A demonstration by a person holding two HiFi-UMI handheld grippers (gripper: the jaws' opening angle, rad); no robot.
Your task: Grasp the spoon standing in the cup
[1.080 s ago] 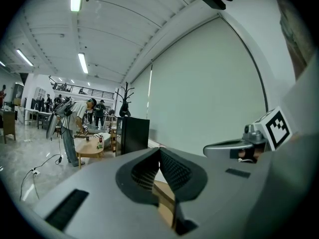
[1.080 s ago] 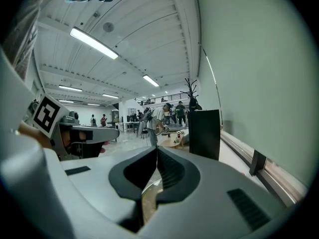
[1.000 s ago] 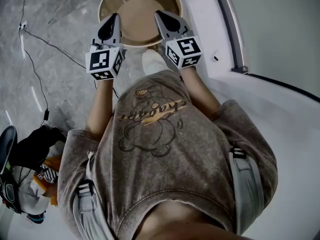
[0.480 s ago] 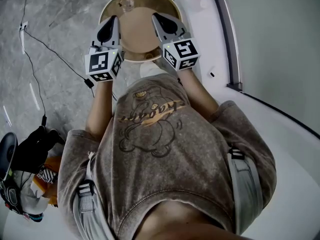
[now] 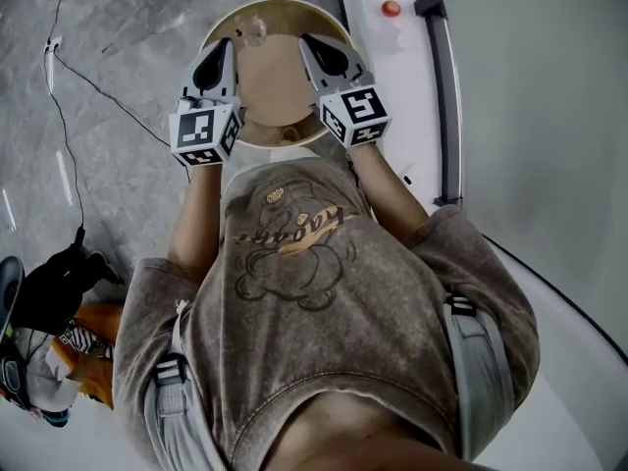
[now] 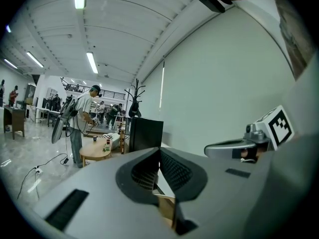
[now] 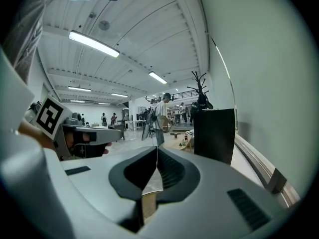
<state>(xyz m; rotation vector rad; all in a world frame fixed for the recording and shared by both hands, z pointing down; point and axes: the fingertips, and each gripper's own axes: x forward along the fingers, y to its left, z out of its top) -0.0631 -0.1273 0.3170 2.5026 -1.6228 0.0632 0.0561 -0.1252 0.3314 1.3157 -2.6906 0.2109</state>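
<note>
In the head view a round wooden table (image 5: 276, 78) lies just ahead of the person. A small clear cup (image 5: 256, 33) stands near its far left rim; I cannot make out a spoon in it. My left gripper (image 5: 222, 49) hovers over the table's left edge, just short of the cup and to its left. Over the right side the right gripper (image 5: 311, 44) is level with it. Both are shut with nothing between the jaws, as the left gripper view (image 6: 159, 149) and the right gripper view (image 7: 157, 148) show. Neither gripper view shows the cup.
A white curved counter (image 5: 392, 77) with a red button (image 5: 392, 9) runs along the right. A black cable (image 5: 98, 78) crosses the grey floor at left, and bags (image 5: 54, 302) lie at lower left. A black panel (image 7: 214, 132) stands ahead; several people stand far off.
The table and the counter have slid down in the head view, so more of them shows. Both grippers stay shut, side by side over the table's near part.
</note>
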